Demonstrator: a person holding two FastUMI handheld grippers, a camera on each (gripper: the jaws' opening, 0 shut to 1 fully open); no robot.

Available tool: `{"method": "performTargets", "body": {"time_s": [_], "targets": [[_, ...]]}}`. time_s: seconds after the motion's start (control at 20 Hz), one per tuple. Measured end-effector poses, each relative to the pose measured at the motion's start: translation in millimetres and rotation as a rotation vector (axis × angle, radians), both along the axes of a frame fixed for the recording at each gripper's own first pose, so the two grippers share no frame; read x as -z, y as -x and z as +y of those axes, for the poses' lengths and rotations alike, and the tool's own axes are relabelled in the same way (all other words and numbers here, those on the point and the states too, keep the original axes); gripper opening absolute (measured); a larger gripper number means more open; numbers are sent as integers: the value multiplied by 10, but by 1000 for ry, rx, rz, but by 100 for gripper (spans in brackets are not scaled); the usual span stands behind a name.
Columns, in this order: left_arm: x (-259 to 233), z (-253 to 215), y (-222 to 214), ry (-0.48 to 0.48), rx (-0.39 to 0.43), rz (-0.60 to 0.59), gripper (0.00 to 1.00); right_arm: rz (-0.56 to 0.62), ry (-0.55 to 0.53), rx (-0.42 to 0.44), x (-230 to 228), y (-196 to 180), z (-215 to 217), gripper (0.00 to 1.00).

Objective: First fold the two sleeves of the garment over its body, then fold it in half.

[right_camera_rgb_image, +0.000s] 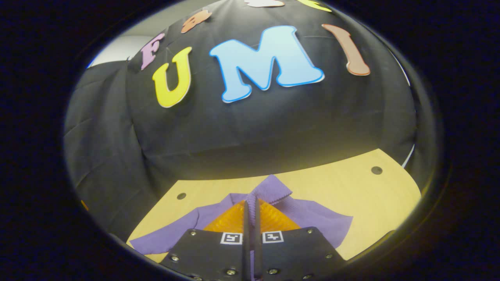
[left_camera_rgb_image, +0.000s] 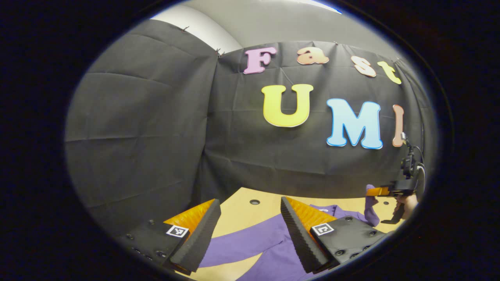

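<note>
A purple long-sleeved garment lies spread on the wooden table. My left gripper hangs open above it, a sleeve running across the gap between its fingers. In the right gripper view, my right gripper is shut on a purple sleeve, whose ribbed cuff sticks out past the fingertips, lifted off the table. The rest of the garment lies beneath. In the left gripper view the right gripper shows at the far right, held by a hand, with the purple sleeve hanging from it.
The black cloth wall closes off the back of the table close behind the garment. Small round holes dot the tabletop. Bare wood stretches to the right of the garment in the right gripper view.
</note>
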State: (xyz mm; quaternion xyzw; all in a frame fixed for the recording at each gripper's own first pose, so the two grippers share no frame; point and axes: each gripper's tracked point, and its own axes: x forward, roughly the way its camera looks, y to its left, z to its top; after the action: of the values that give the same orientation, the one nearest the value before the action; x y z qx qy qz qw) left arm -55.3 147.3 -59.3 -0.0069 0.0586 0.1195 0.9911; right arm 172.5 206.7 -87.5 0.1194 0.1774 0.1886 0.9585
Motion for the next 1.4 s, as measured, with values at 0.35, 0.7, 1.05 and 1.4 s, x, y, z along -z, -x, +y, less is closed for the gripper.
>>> {"method": "performTargets", "body": {"time_s": [0.35, 0.7, 1.05, 1.4], "targets": [[98, 390, 222, -5, -59, 32, 99, 74, 126, -98, 529, -58, 898, 4], [293, 634, 443, 10, -115, 71, 99, 154, 244, -153, 1128, 13, 1377, 7], [433, 805, 554, 35, -140, 95, 99, 150, 256, -206, 1185, 127, 1587, 19], [687, 926, 529, 54, -157, 121, 99, 52, 259, -194, 779, 318, 1460, 95]]}}
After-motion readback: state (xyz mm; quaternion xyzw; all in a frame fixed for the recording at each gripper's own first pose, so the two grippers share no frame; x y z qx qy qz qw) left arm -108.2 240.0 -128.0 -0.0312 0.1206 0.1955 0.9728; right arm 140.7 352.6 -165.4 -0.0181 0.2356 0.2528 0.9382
